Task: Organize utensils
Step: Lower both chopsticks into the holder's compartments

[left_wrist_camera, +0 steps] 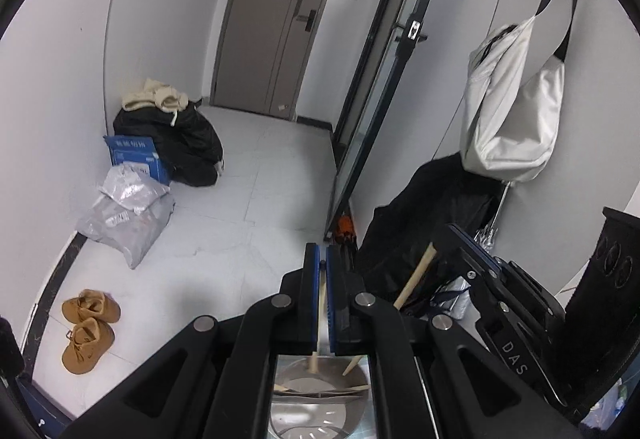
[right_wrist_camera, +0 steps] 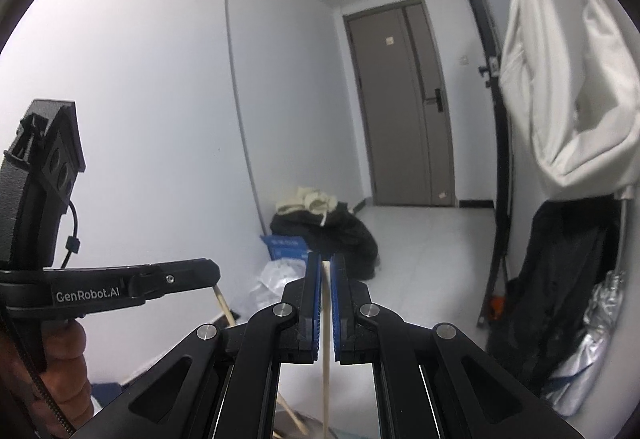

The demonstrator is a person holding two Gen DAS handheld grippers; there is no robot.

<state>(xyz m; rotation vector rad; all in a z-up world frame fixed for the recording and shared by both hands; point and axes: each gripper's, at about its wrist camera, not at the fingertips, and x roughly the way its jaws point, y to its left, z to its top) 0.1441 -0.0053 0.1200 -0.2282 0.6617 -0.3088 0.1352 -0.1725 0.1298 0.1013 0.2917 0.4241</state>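
Dim, even indoor light, soft shadows, heavy fisheye bending, black vignetted corners.

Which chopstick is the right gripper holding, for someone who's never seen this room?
Start at the brown door down the hallway, then drop to the blue-padded right gripper in the foreground. The pale wooden chopstick stands clamped upright between its pads. The other chopstick, at left, slants out of the left gripper instead.

- I see a home entry hall: door point(left_wrist_camera: 276, 19) at the far end.
- Boots point(left_wrist_camera: 89, 327) near left, parcels point(left_wrist_camera: 128, 207), clothes pile point(left_wrist_camera: 172, 135).
- Bag point(left_wrist_camera: 508, 107) hangs right.
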